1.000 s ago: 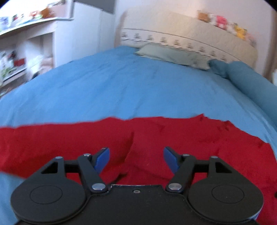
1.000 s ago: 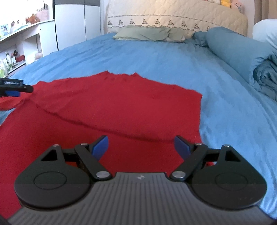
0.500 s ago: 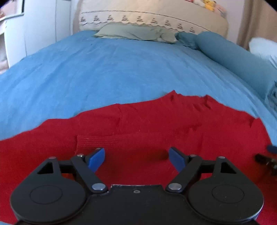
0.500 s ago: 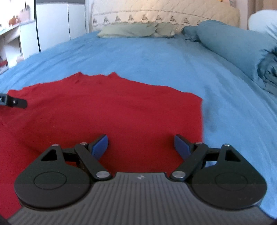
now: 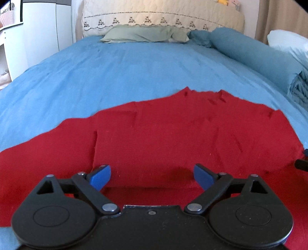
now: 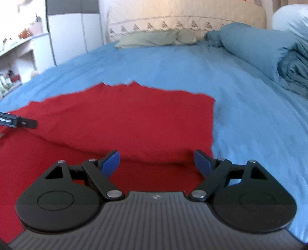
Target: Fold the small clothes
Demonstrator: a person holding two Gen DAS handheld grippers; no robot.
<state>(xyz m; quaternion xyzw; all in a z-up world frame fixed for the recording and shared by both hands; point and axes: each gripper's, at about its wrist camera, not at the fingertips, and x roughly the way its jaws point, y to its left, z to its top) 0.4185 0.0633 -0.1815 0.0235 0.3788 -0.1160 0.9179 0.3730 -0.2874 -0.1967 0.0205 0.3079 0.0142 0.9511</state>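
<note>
Red garment (image 5: 173, 138) spread flat on blue bed sheet (image 5: 125, 69), filling lower half of both views; far edge jagged, w/ small peaks toward 12 o'clock. Upper layer folded over lower one: fold edge runs across just ahead of both claws, short vertical crease at approx 10 o'clock from left claw. Right edge of garment straight, at 1 o'clock from right claw, bare sheet beyond it. Left claw (image 5: 152, 177) released, jaws just been opening, now wide apart; blue pads (image 5: 101, 176) hang over the red cloth, nothing pinched between them, only fabric lying below. Right claw (image 6: 156, 162) also released, jaws wide, blue pads (image 6: 110, 162) just over the folded edge, right pad near garment's right border; touching cloth or not: can't tell. Part of left claw's black finger (image 6: 23, 123) pokes into right wrist view at 9 o'clock, over the garment's left part; a dark bit of the right claw shows at 3 o'clock edge in left wrist view. Toward 12 o'clock: green pillow (image 5: 144, 34) against quilted beige headboard (image 5: 163, 17). Rolled blue duvet (image 5: 256, 57) along bed's right side, approx 2 o'clock. White wardrobe (image 5: 44, 28) at 11 o'clock; shelves w/ small items (image 6: 17, 57) at 10 o'clock in right wrist view, blurred.
</note>
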